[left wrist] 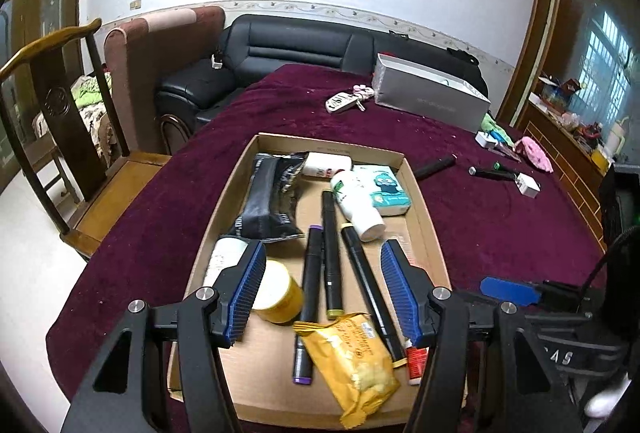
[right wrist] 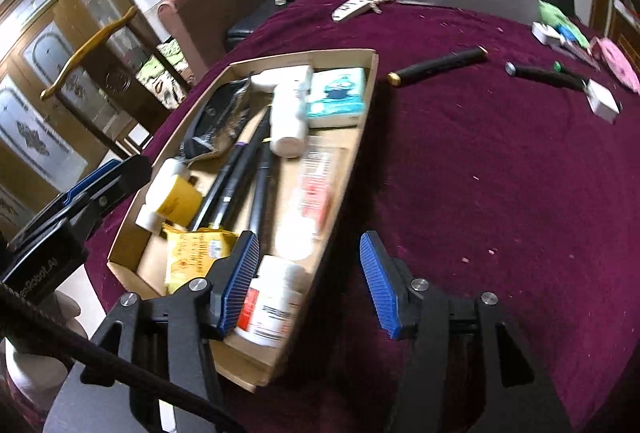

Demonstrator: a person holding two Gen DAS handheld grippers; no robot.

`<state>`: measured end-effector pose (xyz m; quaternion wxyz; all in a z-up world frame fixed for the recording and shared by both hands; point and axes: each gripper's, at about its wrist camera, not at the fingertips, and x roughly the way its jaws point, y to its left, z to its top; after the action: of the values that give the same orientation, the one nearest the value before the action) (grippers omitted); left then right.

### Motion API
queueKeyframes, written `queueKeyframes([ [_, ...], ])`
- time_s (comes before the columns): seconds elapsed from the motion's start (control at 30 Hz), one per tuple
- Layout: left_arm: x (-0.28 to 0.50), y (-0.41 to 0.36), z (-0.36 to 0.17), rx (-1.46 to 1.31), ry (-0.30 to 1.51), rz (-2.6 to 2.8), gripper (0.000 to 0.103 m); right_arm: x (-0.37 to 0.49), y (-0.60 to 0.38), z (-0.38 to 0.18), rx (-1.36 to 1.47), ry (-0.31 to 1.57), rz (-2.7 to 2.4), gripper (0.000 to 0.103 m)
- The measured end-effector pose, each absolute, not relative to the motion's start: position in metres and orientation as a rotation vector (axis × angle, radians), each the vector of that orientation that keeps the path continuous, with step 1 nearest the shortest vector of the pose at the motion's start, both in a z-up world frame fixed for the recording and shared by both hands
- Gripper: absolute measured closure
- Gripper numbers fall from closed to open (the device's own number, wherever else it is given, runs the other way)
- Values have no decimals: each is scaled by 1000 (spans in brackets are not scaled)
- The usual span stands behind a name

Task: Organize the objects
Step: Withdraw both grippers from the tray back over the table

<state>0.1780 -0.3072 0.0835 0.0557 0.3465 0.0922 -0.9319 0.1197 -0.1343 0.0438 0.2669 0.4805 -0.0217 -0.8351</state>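
A shallow brown cardboard tray sits mid-frame on the tabletop's maroon velvet cloth in the left wrist view, filled with three black marker pens, a white plastic bottle, a yellow-lidded jar, a black foil pouch and a yellow snack packet. The left claw hangs over the pens, jaws apart, gripping nothing. In the right wrist view, the right claw stands apart above the tray's near right rim, beside a red-labelled white pill bottle. A black cylinder lies on the cloth at upper right.
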Motion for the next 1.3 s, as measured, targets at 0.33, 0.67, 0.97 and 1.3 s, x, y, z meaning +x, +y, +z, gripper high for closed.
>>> queueKeyframes([
  [0.33,157,-268,86,1122,171,-2861,49,99,-69,40,1325,-190,-2328,51],
  [0.67,91,-215,102,1232,44,-2958,49,60,15,40,1339,-344,-2453,50],
  [0.97,-22,-148,82,1341,-395,-2947,49,23,101,42,1321,-606,-2551,50],
  [1.3,-112,-147,31,1515,-319,-2808,49,12,149,32,1332,-729,-2619,47],
])
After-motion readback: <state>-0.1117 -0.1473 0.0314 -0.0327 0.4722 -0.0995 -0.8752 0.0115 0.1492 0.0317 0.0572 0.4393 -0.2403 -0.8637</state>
